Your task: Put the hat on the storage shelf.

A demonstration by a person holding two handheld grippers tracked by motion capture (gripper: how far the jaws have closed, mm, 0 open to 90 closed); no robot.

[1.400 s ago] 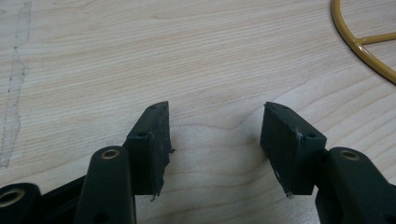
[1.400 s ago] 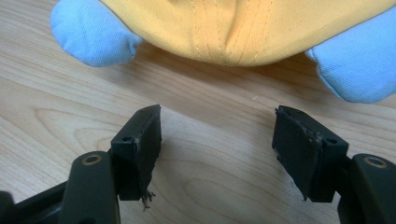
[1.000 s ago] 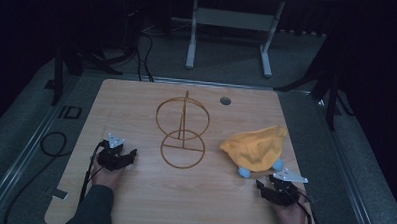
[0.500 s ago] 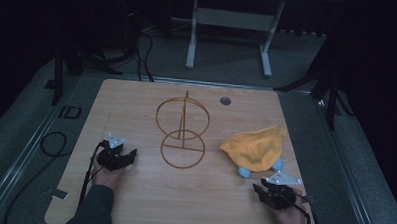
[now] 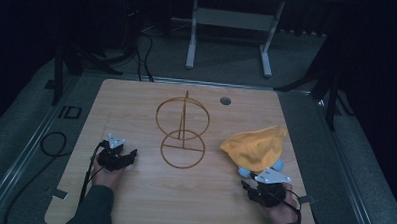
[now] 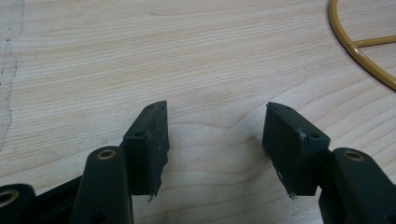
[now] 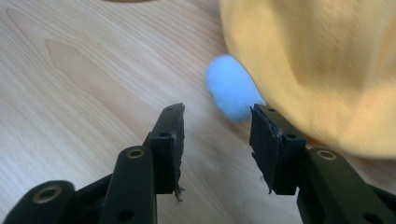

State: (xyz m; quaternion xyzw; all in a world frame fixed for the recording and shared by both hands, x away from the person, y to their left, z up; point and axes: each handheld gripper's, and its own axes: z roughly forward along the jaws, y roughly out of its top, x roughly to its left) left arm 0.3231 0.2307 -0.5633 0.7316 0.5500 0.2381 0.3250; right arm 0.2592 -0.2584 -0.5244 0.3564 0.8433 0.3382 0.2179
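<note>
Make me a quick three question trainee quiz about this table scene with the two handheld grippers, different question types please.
1. True or false: the right gripper is clamped on the yellow cloth.
2. What does the gold wire stand rest on?
3. Which lies nearest the right gripper's jaws? A) a red cup B) the light blue soft piece C) a spoon

Key
1. False: its jaws stand apart, nothing between them.
2. The wooden table.
3. B, just beyond the fingertips, at the cloth's edge.
</note>
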